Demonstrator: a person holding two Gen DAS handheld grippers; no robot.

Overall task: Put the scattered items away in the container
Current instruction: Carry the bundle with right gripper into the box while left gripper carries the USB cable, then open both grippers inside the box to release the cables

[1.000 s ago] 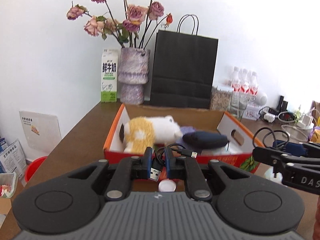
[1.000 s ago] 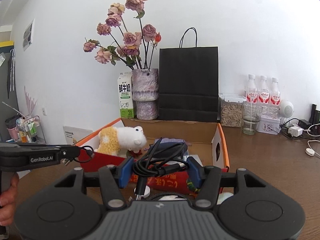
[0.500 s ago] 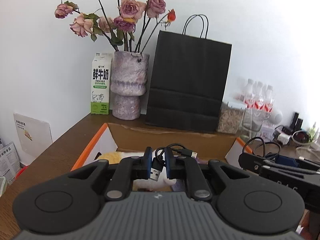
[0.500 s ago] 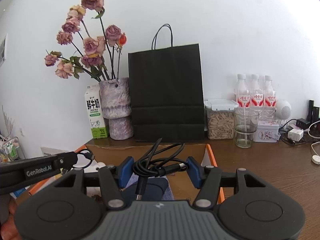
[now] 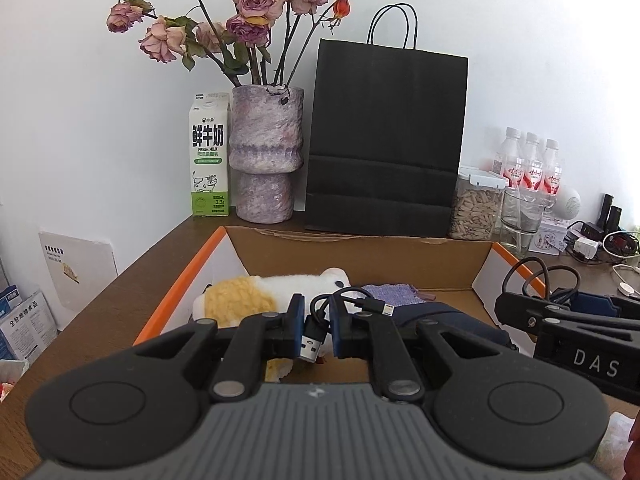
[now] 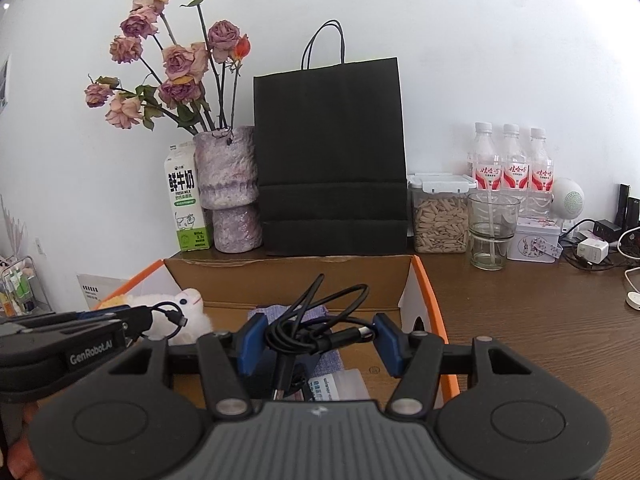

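Both grippers point slightly downward over the cardboard box [image 5: 360,248]. Left gripper [image 5: 318,330] pinches a small coiled cable [image 5: 320,316] narrowly at lower centre; right gripper [image 6: 320,338] clamps a larger cable bundle [image 6: 312,328] at medium width. Compared with a second ago, the box fills more of the lower frame, beneath the grippers.

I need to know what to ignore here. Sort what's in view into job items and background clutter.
Job items:
- left gripper, shut on a USB cable
- right gripper, shut on a coiled black cable
- cardboard box
- plush toy, already inside

Background clutter:
- flower vase
- milk carton
- black paper bag
- water bottles
- seed jar
- glass
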